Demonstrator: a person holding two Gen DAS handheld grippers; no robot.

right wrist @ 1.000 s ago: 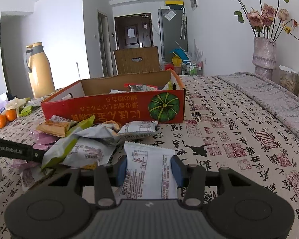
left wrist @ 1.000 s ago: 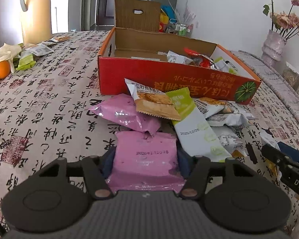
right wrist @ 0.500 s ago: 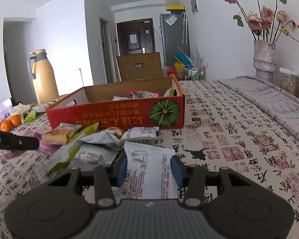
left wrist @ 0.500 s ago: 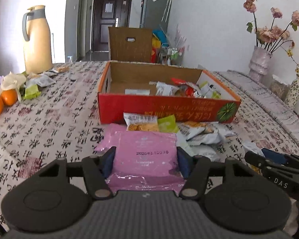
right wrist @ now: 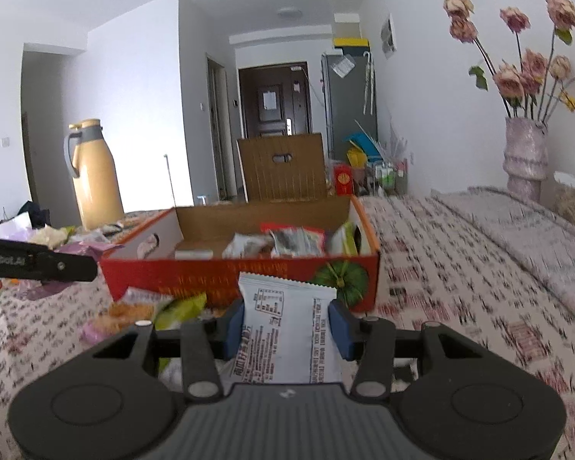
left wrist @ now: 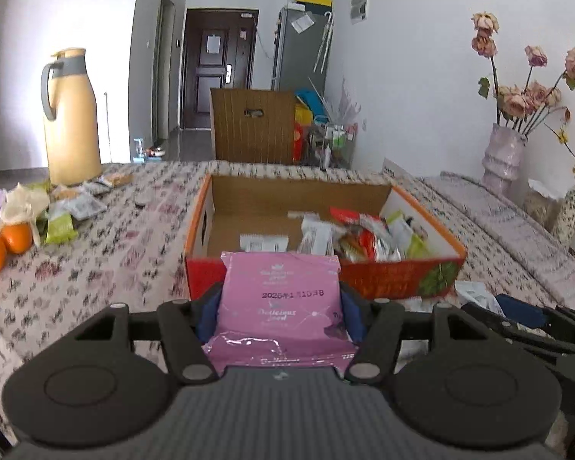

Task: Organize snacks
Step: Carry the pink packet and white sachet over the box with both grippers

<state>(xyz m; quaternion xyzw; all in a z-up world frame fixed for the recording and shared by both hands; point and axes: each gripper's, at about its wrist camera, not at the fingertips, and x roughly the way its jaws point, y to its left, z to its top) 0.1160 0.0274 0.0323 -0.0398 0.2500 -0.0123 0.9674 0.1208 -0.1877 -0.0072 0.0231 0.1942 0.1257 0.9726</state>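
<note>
The left gripper (left wrist: pixel 280 306) grasps a pink packet (left wrist: pixel 281 303), the right gripper (right wrist: pixel 285 324) a white packet (right wrist: pixel 287 329); both are held raised toward the red box (left wrist: pixel 387 274) at 12 o'clock, likely for dropping in.

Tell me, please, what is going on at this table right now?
A person is sorting snacks with a handheld gripper in each hand. The left gripper is shut on a pink packet, and the right gripper is shut on a white packet. Both are held in front of the red box, which already has several snacks in it. More packets lie loose on the table before the box.
</note>
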